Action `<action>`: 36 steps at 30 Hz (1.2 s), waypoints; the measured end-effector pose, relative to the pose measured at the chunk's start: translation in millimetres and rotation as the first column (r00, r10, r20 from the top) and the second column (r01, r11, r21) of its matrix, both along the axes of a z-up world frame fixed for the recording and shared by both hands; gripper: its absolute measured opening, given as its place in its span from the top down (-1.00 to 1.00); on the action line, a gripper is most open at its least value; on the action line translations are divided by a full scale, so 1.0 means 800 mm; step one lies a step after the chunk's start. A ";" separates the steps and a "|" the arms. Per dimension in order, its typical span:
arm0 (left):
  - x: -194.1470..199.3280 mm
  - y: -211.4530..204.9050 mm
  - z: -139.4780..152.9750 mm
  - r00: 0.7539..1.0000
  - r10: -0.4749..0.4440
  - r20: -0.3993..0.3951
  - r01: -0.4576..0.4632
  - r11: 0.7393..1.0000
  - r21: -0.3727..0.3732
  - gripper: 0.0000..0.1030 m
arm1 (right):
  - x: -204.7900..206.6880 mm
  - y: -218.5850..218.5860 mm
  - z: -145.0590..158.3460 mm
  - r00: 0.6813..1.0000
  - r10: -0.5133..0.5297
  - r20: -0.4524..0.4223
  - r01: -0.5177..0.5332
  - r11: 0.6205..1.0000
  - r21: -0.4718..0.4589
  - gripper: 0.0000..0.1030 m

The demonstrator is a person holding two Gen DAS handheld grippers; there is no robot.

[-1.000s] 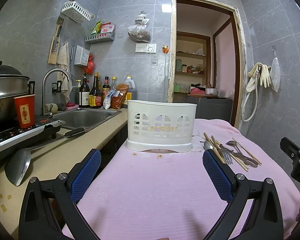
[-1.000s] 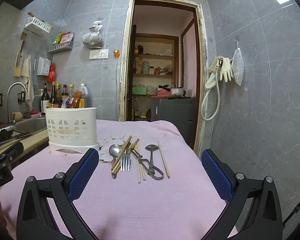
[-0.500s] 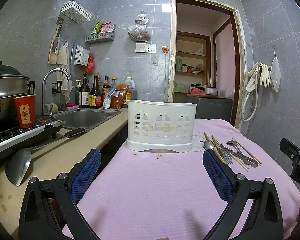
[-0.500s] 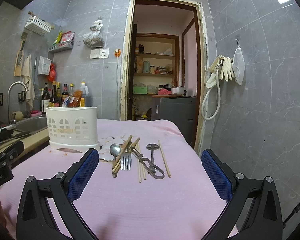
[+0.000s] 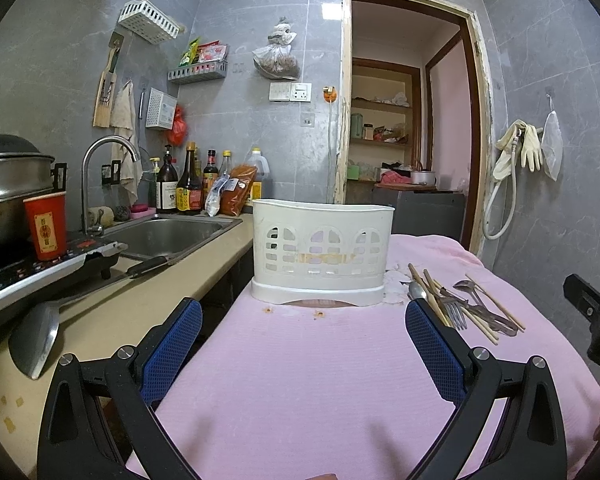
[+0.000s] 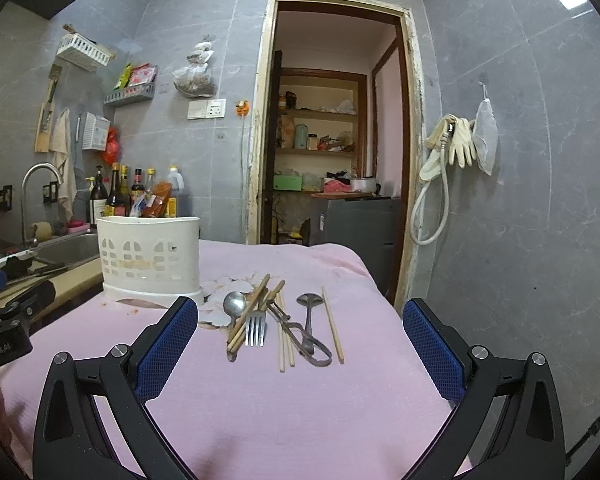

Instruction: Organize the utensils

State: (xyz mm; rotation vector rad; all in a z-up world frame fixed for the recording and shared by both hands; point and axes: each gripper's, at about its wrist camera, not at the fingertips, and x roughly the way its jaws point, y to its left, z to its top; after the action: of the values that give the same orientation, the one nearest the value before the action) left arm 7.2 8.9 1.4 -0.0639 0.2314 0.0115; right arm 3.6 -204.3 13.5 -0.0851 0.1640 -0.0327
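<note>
A white slotted utensil holder (image 5: 323, 254) stands on the pink cloth (image 5: 300, 380); it also shows in the right wrist view (image 6: 150, 258). To its right lies a pile of utensils (image 6: 278, 322): a spoon (image 6: 234, 305), a fork (image 6: 255, 327), a ladle-like spoon (image 6: 309, 312), metal tongs and several wooden chopsticks (image 6: 332, 330). The pile shows in the left wrist view (image 5: 466, 306) too. My left gripper (image 5: 304, 344) is open and empty, facing the holder. My right gripper (image 6: 300, 344) is open and empty, just short of the pile.
A counter on the left holds a sink (image 5: 168, 236), a spatula (image 5: 36, 340), a red cup (image 5: 46, 226), a pot and several bottles (image 5: 188, 188). An open doorway (image 6: 332, 152) is behind the table. The cloth's right edge drops off near the tiled wall.
The right gripper has edged slightly forward toward the utensil pile. The left gripper has not visibly moved.
</note>
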 end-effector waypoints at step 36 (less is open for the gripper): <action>0.252 -0.118 -0.006 0.769 -0.385 -0.511 0.411 0.909 -0.068 0.33 | 0.294 -0.117 -0.031 0.775 0.246 -0.582 -0.206 0.969 0.134 0.16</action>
State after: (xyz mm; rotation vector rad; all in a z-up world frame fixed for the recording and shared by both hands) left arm 208.4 -85.4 -3.2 0.0405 0.7839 -0.3999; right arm 239.0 -298.1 -10.9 -0.0488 0.7910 0.2471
